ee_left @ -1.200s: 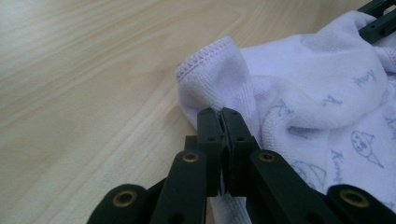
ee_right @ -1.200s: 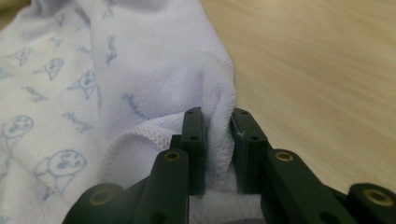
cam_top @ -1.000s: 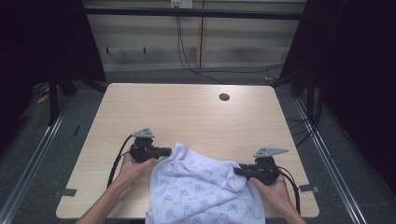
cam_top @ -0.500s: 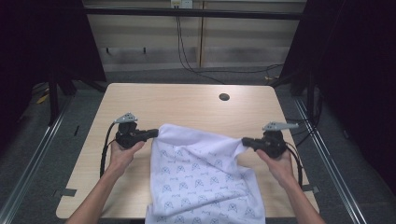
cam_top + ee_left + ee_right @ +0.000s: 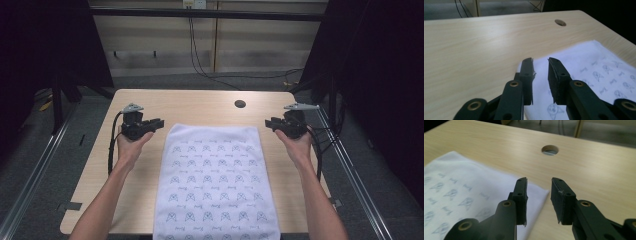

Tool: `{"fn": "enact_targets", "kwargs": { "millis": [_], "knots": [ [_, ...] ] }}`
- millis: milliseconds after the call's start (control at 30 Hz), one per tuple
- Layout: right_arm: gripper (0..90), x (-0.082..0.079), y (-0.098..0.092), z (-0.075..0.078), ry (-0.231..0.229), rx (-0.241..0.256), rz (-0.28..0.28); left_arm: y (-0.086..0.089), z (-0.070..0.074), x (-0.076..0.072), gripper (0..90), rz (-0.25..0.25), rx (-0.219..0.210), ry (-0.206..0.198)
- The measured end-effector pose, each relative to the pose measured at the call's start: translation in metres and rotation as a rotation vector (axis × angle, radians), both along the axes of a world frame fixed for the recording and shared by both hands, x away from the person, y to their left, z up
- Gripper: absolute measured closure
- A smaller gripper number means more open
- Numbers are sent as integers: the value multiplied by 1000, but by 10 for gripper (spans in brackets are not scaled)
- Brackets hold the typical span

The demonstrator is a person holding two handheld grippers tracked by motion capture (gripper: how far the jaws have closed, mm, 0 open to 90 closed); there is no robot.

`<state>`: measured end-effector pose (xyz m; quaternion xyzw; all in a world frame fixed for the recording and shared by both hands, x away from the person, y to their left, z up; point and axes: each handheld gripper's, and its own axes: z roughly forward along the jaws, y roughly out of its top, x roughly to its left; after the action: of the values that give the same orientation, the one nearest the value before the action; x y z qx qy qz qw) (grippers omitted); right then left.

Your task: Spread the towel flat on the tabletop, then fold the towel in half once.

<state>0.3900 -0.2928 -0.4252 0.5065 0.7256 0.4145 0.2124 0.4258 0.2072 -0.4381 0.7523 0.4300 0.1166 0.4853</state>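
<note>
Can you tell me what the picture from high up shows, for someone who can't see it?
A white cloth printed with small blue figures lies spread flat on a light wooden table, hanging over the near edge. A person's hands hold the left gripper and the right gripper beside its far corners, apart from it.

cloth (image 5: pixel 215 182) lies flat on table (image 5: pixel 200 107) btwn the grippers: left gripper (image 5: pixel 159 123) just off its far left corner, right gripper (image 5: pixel 269 123) off far right corner, table hole (image 5: pixel 240 104) beyond.

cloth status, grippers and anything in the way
Left gripper open, right gripper open, both clear of cloth. Patterned cloth flat on table, near edge overhanging. Nothing in the way.
</note>
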Motion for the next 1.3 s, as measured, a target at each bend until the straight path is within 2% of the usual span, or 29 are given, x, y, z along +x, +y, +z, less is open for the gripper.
{"fn": "enact_targets", "kwargs": {
  "millis": [33,167,200,233,267,300,367,400,500,633,700,767,833,900,933,967,1000,1033,1067,1100,1200,1267,1300],
  "knots": [
    [665,-2,0,-3,11,16,20,3,-4,-4,742,-15,-9,11],
    [684,-27,16,-15,64,-22,150,5,-20,-27,741,-85,15,40],
    [691,-34,18,-18,72,-5,165,5,-24,-33,746,-112,15,56],
    [691,-34,18,-18,72,-5,165,5,-24,-33,754,-112,15,56],
    [698,-41,19,-21,83,13,192,5,-28,-42,754,-132,0,56],
    [700,-56,24,-30,106,23,245,7,-34,-54,774,-165,-7,71],
    [694,-60,25,-33,120,29,262,6,-36,-57,774,-176,-3,74],
    [666,-67,27,-40,133,49,284,3,-40,-61,773,-207,6,89],
    [647,-68,32,-52,148,74,306,-7,-46,-58,772,-228,39,101],
    [632,-64,43,-65,196,27,325,-20,-59,-53,767,-249,89,136],
    [627,-62,47,-69,209,1,332,-22,-60,-52,756,-247,94,129],
    [610,-58,51,-72,215,-18,332,-23,-64,-46,734,-228,86,135],
    [599,-54,54,-74,219,-42,325,-23,-68,-44,693,-231,104,146],
    [574,-52,55,-74,220,-33,334,-23,-68,-46,632,-246,111,132],
    [580,-52,56,-75,209,-50,343,-24,-68,-47,624,-245,127,126],
    [580,-54,57,-75,202,-63,341,-25,-68,-49,630,-245,143,111],
    [603,-55,58,-75,189,-89,351,-27,-68,-51,659,-248,178,83],
    [603,-55,58,-75,189,-89,351,-27,-68,-51,684,-248,178,83],
    [624,-58,61,-74,174,-140,352,-29,-67,-54,684,-251,206,61],
    [712,-62,63,-73,165,-172,351,-30,-66,-58,778,-253,238,49],
    [825,-71,60,-74,164,-153,351,-29,-67,-67,869,-278,242,38],
    [856,-77,58,-72,177,-162,369,-29,-65,-71,882,-287,256,37],
    [863,-80,57,-71,186,-167,378,-30,-65,-75,883,-304,237,62]
  ]
}}
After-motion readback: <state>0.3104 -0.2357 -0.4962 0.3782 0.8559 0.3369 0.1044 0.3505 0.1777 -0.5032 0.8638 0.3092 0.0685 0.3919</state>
